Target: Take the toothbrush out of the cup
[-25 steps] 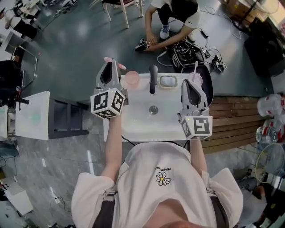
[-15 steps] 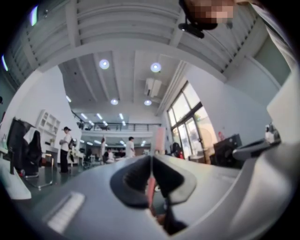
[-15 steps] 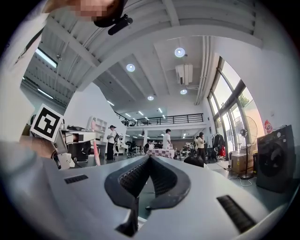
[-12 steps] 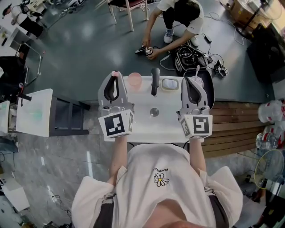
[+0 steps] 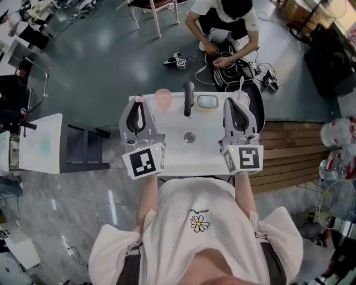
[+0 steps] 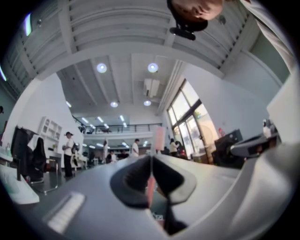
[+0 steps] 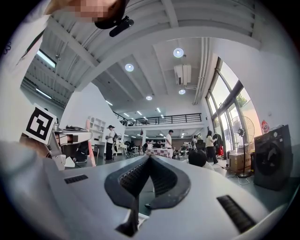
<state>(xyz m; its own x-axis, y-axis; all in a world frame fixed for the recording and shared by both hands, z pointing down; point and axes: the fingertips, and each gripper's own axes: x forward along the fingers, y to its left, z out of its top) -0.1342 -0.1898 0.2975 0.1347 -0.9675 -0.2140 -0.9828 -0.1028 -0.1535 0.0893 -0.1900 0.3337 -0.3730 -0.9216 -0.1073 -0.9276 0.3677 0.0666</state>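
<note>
Left gripper (image 6: 151, 158): jaws pinched shut on a thin pink toothbrush (image 6: 159, 137), which stands upright between them with its head above the tips. Head view: brush is clear of the pink cup (image 5: 163, 97), head just beside the cup at its 9 o'clock. The cup sits on the back rim of the white sink (image 5: 172, 153), at 11 o'clock from the drain (image 5: 189, 137), with the black faucet (image 5: 188, 98) at 12 o'clock. Right gripper (image 7: 149, 157): jaws closed together, nothing between them, held over the sink's 3 o'clock side. A pale cup (image 5: 245, 98) is just past its tips. A person (image 5: 225, 16) crouches on the floor beyond the sink, 12 o'clock.
</note>
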